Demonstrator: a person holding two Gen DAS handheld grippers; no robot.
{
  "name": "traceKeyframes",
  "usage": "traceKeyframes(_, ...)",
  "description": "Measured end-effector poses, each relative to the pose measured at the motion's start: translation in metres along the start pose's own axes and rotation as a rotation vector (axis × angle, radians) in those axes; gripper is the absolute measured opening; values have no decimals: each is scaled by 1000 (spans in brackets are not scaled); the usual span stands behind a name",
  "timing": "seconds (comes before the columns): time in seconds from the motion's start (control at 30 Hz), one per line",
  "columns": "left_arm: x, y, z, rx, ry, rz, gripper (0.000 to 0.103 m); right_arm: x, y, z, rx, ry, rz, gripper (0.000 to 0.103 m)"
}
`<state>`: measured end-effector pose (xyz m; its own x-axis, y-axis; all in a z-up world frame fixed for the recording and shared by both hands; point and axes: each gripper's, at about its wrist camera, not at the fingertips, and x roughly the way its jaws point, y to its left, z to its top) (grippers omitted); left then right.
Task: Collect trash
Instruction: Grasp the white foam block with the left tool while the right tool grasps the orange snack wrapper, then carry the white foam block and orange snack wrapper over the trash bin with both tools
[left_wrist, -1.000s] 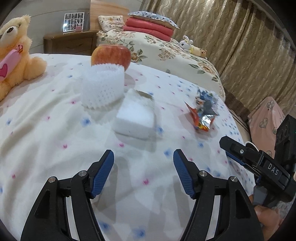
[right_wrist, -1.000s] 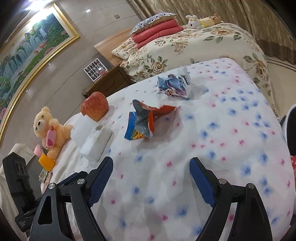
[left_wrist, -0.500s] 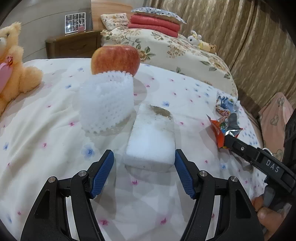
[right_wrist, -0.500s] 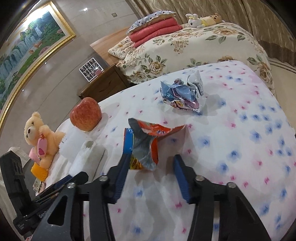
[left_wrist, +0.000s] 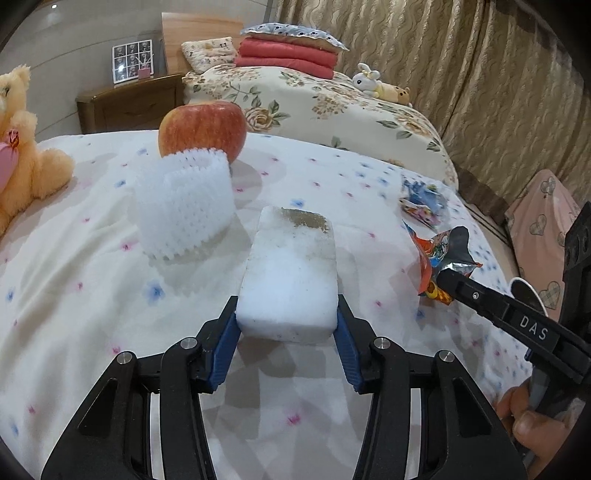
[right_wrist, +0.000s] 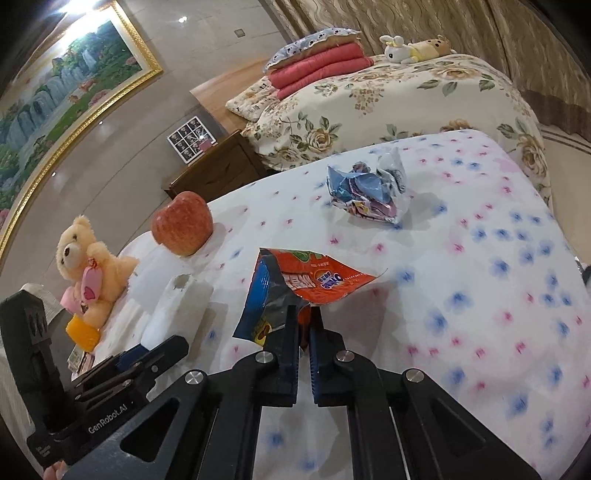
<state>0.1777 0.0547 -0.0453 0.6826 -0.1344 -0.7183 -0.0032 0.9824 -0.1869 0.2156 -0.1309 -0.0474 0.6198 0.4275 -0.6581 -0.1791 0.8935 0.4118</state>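
On the flowered bedspread: both our grippers have just closed on rubbish at once.
Left gripper: a second ago its blue pads stood wide over bare cloth; now the jaws have been closing and press the sides of the white foam block, near end only.
Right gripper: wide a second ago, now its jaws have come together, nipping the lower edge of the orange snack wrapper.
Meaning for the task: we judge two pieces secured and ready to lift; no bin shows in either view.
Left to collect: the crumpled blue wrapper, further up the bed, well apart from both grippers.
Doubtful item: the white foam net, just beside the block, leaning against the apple; probably trash too.
Not trash: the apple and the teddy bear.
Obstacles: nothing blocks a lift; the soft wrapper may slip from its thin pinch.
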Motion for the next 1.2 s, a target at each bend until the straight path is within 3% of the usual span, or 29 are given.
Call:
traceKeyframes(0.57,-25,-76,-34,74,22,-142,48,-72,-36,-29,39,-64,-39,4)
traceKeyframes(1.2,-34,-142,-53,177,46,-222,48,-127,-91,-54,136,-118,-113,4)
